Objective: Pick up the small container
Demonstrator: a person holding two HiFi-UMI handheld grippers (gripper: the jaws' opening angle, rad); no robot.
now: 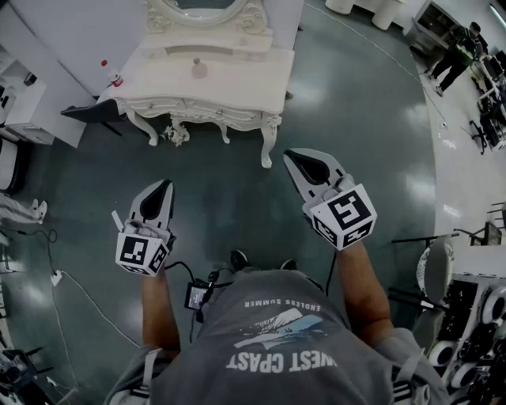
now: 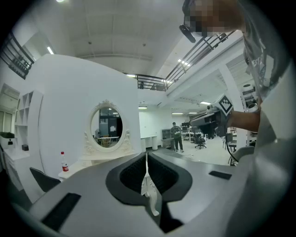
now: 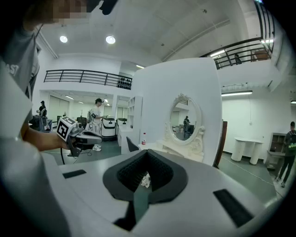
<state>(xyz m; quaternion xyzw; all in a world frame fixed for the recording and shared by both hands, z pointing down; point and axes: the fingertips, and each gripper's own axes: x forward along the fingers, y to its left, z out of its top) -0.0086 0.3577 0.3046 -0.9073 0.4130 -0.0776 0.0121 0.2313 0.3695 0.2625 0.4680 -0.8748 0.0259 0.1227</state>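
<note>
A small round container (image 1: 199, 70) sits on the top of the white ornate dressing table (image 1: 237, 87), in front of its oval mirror (image 1: 198, 6). Both grippers hang over the floor well short of the table, nothing in either. My left gripper (image 1: 164, 185) is shut, its jaws meeting in a thin line in the left gripper view (image 2: 146, 157). My right gripper (image 1: 292, 157) is also shut and points at the table's right front leg; the right gripper view (image 3: 147, 152) shows its pads together. The container does not show clearly in either gripper view.
A red-capped bottle (image 1: 115, 78) stands on the table's left end, next to a dark chair (image 1: 87, 112). Cables (image 1: 71, 281) trail on the green floor at the left. People (image 1: 458, 51) and office equipment stand at the far right. White shelving (image 1: 20, 103) lines the left.
</note>
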